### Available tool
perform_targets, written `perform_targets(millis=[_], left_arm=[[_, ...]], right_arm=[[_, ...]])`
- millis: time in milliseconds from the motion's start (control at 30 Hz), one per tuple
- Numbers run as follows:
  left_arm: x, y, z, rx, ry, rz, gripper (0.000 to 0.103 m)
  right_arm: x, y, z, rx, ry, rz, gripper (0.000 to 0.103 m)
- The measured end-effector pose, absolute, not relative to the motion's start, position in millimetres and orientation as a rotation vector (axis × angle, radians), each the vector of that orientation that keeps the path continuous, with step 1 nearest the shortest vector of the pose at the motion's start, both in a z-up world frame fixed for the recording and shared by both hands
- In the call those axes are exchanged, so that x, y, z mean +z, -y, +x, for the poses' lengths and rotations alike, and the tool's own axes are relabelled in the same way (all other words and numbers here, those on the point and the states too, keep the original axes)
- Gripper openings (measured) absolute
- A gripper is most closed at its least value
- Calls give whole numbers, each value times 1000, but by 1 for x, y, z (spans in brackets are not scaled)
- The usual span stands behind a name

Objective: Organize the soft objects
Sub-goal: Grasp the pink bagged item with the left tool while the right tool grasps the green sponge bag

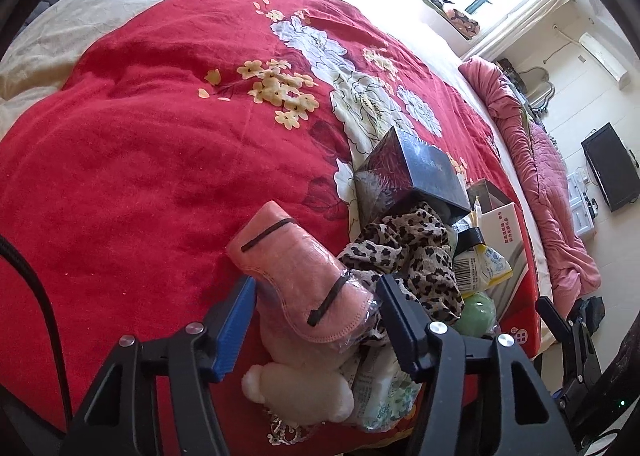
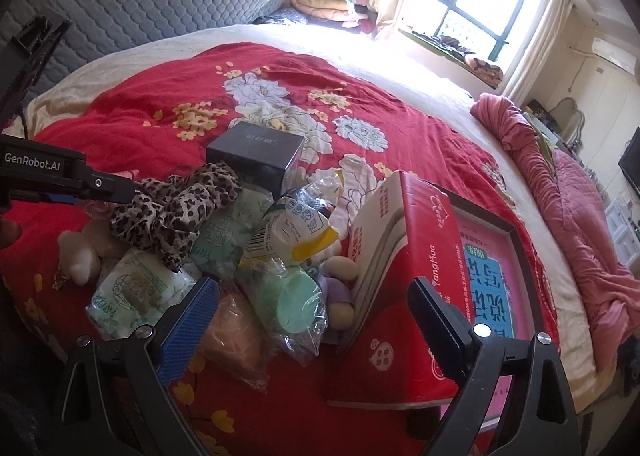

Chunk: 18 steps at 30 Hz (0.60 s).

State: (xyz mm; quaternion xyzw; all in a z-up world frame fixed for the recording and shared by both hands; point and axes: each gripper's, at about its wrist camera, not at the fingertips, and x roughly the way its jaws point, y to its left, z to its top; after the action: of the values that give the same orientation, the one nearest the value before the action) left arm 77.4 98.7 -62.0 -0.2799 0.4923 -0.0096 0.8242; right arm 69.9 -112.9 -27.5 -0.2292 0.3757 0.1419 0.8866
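Left gripper (image 1: pixel 316 294) jaws partly apart astride pink mask pack (image 1: pixel 298 272), contact unclear | right gripper (image 2: pixel 314 298) jaws wide, unladen, above green cups bag (image 2: pixel 290 296) beside red box (image 2: pixel 404 276) | leopard scarf (image 2: pixel 180 208), white plush (image 1: pixel 302 388) heaped on bed (image 1: pixel 140 156).
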Motion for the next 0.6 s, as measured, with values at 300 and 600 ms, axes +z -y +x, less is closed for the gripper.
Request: perform_targets(millis=[300, 600], left_arm=[[-66, -104, 77, -38, -1047, -607, 55], [-62, -107, 71, -48, -1013, -592, 38]], right_arm=[[-51, 97, 91, 291, -892, -545, 68], [-44, 115, 83, 368, -868, -400, 39]])
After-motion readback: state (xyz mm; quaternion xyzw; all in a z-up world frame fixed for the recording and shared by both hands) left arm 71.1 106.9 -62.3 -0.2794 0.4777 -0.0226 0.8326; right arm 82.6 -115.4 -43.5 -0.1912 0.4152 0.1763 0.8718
